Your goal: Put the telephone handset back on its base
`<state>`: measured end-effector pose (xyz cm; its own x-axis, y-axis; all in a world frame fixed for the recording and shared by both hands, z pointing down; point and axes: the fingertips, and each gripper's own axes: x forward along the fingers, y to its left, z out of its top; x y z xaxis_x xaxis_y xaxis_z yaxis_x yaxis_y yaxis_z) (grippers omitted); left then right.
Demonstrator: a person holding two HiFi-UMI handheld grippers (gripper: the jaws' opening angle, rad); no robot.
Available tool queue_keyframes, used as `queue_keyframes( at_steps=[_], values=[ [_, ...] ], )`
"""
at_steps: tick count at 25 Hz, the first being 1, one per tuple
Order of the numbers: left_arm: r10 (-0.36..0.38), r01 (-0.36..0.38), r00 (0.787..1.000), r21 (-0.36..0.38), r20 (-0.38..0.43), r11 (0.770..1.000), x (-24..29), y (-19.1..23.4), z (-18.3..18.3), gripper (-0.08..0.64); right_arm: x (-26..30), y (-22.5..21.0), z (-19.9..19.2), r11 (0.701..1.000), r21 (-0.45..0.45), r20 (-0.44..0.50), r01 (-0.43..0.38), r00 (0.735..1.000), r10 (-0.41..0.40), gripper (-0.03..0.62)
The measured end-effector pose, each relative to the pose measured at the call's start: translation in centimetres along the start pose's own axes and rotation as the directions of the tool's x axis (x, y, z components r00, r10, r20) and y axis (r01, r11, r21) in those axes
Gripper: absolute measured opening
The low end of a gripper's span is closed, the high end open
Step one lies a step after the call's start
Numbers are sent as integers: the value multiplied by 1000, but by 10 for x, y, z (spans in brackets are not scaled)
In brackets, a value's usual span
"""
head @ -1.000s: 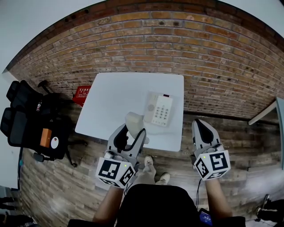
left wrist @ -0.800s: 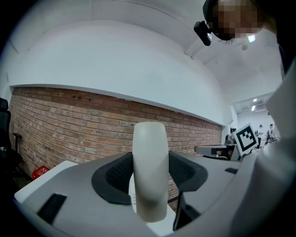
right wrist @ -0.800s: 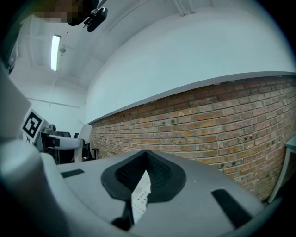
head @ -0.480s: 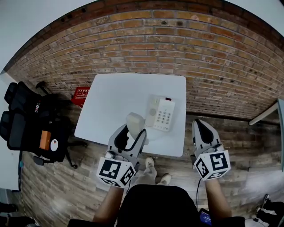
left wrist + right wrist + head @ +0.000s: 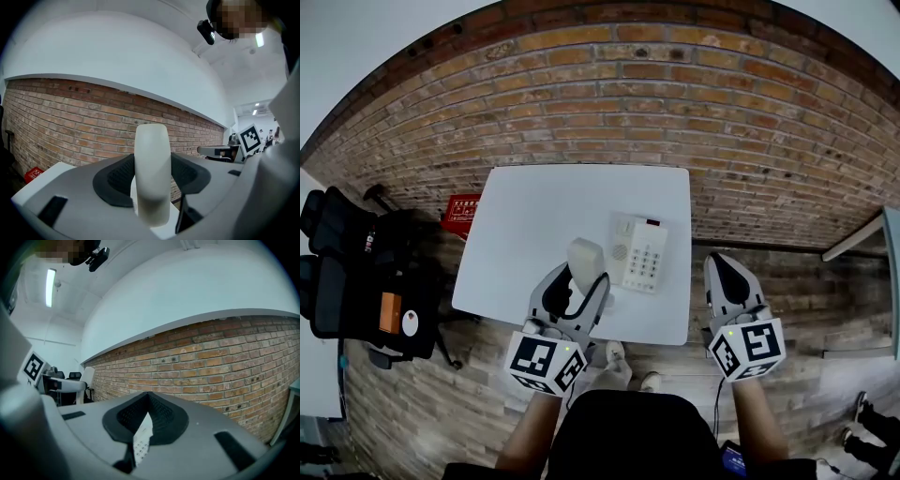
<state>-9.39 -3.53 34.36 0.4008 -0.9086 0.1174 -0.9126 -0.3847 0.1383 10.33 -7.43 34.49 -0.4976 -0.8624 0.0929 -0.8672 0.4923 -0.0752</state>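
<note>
In the head view a white telephone base (image 5: 639, 251) with a keypad lies on the right part of a white table (image 5: 534, 225). My left gripper (image 5: 576, 283) is shut on the white handset (image 5: 585, 256), which it holds upright over the table's near edge, just left of the base. In the left gripper view the handset (image 5: 151, 173) stands clamped between the dark pads. My right gripper (image 5: 725, 270) hovers off the table's right front corner, shut and empty. In the right gripper view its jaws meet, and the base's keypad (image 5: 141, 442) shows through the slit below them.
A brick wall (image 5: 675, 103) runs behind the table. Black office chairs (image 5: 352, 281) and a red crate (image 5: 461, 211) stand to the left on the wooden floor. The corner of another table (image 5: 862, 239) shows at the right. The person's shoes (image 5: 615, 354) are under the table's front edge.
The table and telephone base have drifted slightly lower and nearer in the head view. Both grippers keep their places, and the handset stays clamped in the left one.
</note>
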Motion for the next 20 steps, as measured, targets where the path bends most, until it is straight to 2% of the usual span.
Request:
queue_keyframes(
  at_steps=[11,20],
  values=[
    [-75,75,996,-14,-37,997,38,29,1,244,41,-5,5,998,0,-16,61,998,-61,11],
    [-160,157,985,-43,-67,987,51,52,-11,244,64,2,5,991,-38,-39,128,991,-130,11]
  ],
)
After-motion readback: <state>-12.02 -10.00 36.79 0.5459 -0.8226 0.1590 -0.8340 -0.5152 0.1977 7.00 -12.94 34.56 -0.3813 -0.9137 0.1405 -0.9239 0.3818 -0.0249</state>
